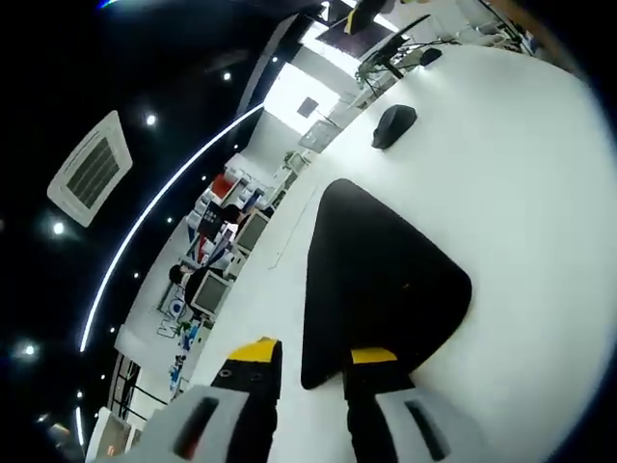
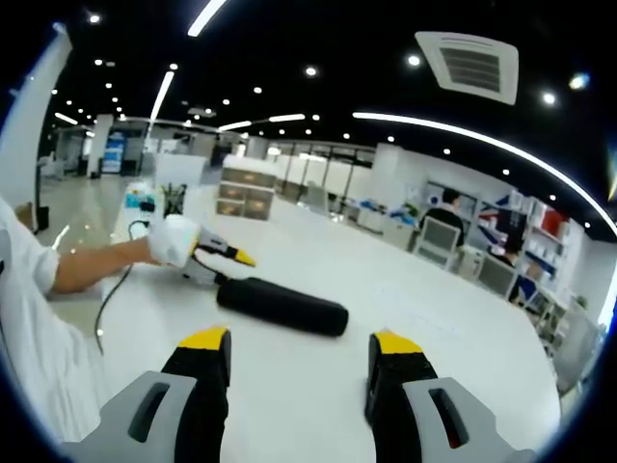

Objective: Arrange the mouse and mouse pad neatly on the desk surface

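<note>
- Black pad flat on the white desk, one corner tucked right at the left gripper.
- Yellow-tipped jaws there narrow, pad edge looks pinched between them, right jaw lying over the pad's near corner.
- Dark mouse further along the desk, well apart from the pad, near some monitors at the far edge.
- Over in the right gripper view: right gripper hovering wide, nothing between the jaws.
- Same pad seen edge-on as a long dark strip on the desk, left gripper at its far end, held by a white-gloved hand.
</note>
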